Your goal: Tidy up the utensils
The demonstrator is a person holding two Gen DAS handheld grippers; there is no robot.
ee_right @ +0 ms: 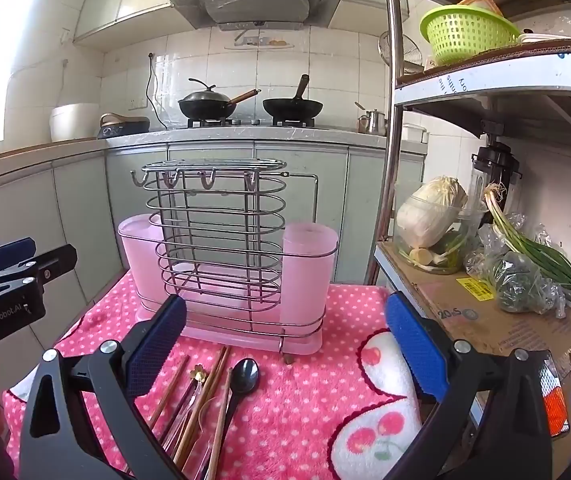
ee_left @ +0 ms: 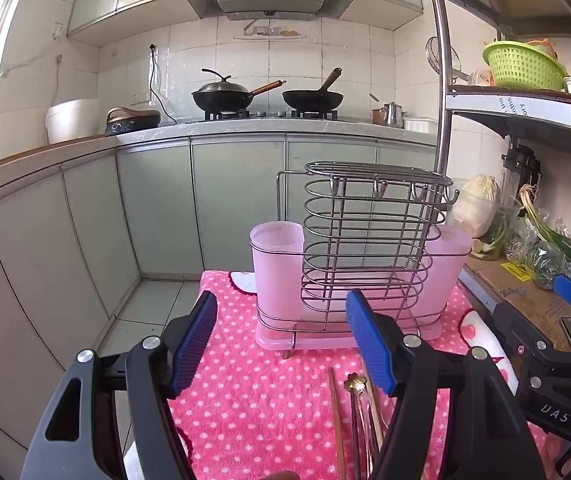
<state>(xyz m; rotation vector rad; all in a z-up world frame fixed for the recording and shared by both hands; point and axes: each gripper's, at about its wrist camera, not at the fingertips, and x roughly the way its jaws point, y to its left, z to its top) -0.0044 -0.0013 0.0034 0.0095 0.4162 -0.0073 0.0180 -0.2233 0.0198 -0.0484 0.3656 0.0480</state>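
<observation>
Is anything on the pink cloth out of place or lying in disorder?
Yes. The wooden chopsticks, a black spoon and a small flower-topped gold utensil lie loose and crossed over each other on the pink dotted cloth, in front of the wire-and-pink-plastic utensil holder, not in it.

"GenRobot.AI" printed in white on the black body of the left tongs; "DAS" on the right tongs; "20" on the cardboard sheet beside the cabbage jar.
</observation>
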